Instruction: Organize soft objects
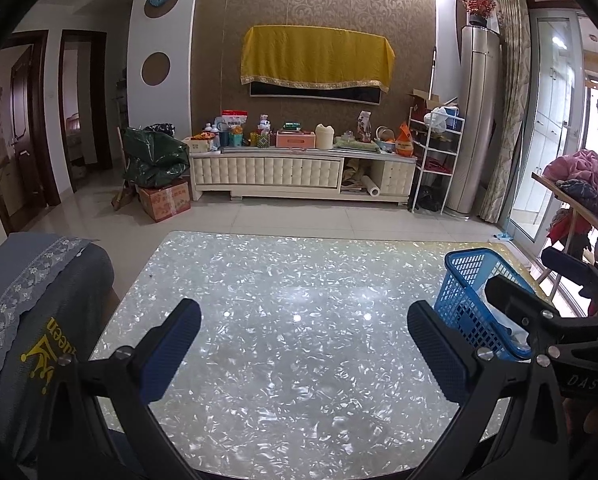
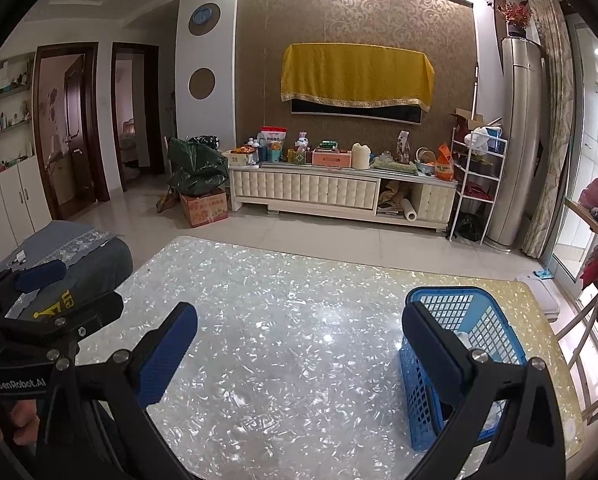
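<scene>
Left gripper [image 1: 303, 350] spread wide, blue pads well apart, holding nothing, poised above the near part of the shimmering table [image 1: 291, 300]. Right gripper [image 2: 299, 354] likewise wide open and empty, its right finger [image 2: 431, 352] overlapping the near left wall of the blue basket [image 2: 483, 320] in the right wrist view; contact or mere overlap impossible to tell. Each gripper visible at the edge of the other's view: the right one at the right edge of the left wrist view, just beside the basket; the left one at the left edge of the right wrist view, in front of the grey cushion [image 2: 87, 260].

Blue basket standing on the right side of the table, toward the near right corner. Something pale and soft inside it [image 2: 469, 338], mostly hidden behind the lattice wall and the finger, too obscured to identify. Grey cushion with lace trim and yellow print [image 1: 39, 312] just off the table's left edge, partly cut off by the frame. A fingertip [image 2: 23, 420] barely visible under the left gripper's body, low left.
</scene>
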